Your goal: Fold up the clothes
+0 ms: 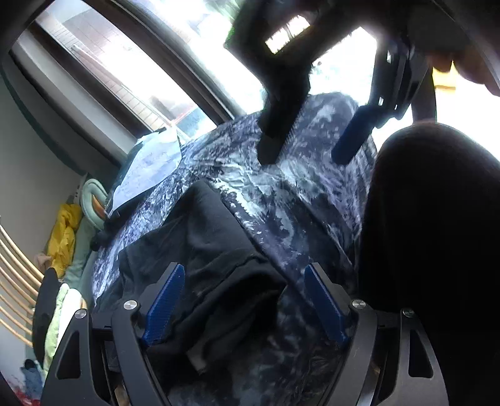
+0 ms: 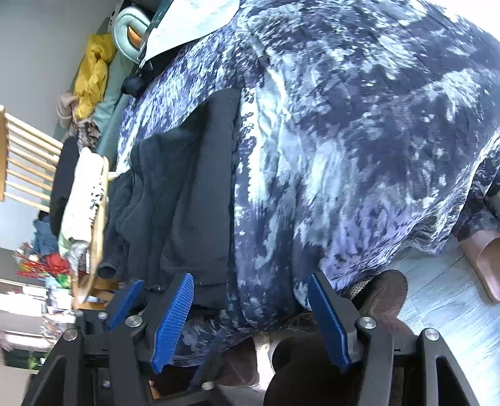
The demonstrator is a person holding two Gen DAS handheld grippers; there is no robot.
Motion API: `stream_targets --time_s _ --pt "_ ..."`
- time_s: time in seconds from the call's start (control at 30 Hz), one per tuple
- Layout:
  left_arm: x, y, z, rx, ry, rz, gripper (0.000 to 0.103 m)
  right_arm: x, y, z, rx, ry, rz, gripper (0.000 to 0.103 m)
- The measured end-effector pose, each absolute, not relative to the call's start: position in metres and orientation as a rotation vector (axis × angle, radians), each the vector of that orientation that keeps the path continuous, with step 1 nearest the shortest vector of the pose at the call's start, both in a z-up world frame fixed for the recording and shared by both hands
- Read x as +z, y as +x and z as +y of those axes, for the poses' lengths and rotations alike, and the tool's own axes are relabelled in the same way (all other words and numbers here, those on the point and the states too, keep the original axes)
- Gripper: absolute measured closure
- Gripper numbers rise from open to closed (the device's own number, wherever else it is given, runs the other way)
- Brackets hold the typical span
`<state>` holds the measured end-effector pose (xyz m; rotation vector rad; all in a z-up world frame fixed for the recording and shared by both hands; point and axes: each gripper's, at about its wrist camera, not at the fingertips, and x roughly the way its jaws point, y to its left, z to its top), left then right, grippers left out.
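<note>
A black garment (image 1: 200, 237) lies folded on a bed covered with a blue and white mottled bedspread (image 1: 297, 200). My left gripper (image 1: 243, 299) is open just above the garment's near end, its blue pads (image 1: 165, 303) spread on either side of a fold. My right gripper (image 1: 309, 150) shows above the bedspread in the left wrist view, open and empty. In the right wrist view my right gripper (image 2: 250, 318) is open over the bed's edge, and the black garment (image 2: 187, 200) lies to the left on the bedspread (image 2: 359, 140). The left gripper (image 2: 125, 299) peeks in beside it.
A window (image 1: 125, 71) runs behind the bed. A yellow cloth (image 2: 92, 75), a pale green cushion (image 2: 131, 28) and a pile of other clothes (image 2: 84, 200) lie at the bed's left side. A wooden slatted frame (image 2: 28, 159) stands left. Grey floor (image 2: 443, 299) shows at lower right.
</note>
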<state>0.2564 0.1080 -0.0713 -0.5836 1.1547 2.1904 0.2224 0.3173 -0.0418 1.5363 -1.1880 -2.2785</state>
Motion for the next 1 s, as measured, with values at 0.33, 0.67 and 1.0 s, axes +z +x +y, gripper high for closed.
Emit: stream_targets --time_s 0.33,0.67,1.0 --pt "-0.084 0.239 0.111 2.220 -0.673 1.216 0.045 -0.047 0.211 0.328 -2.238 1.476 -1.183 0.039" --pt "-0.063 0.213 0.090 2.301 -0.765 1.049 0.063 -0.048 0.148 0.304 -2.192 1.531 -1.032 0.039" --pt "-0.045 0.205 0.072 2.344 -0.769 0.897 0.087 -0.064 0.100 0.292 -2.073 1.515 -1.181 0.037"
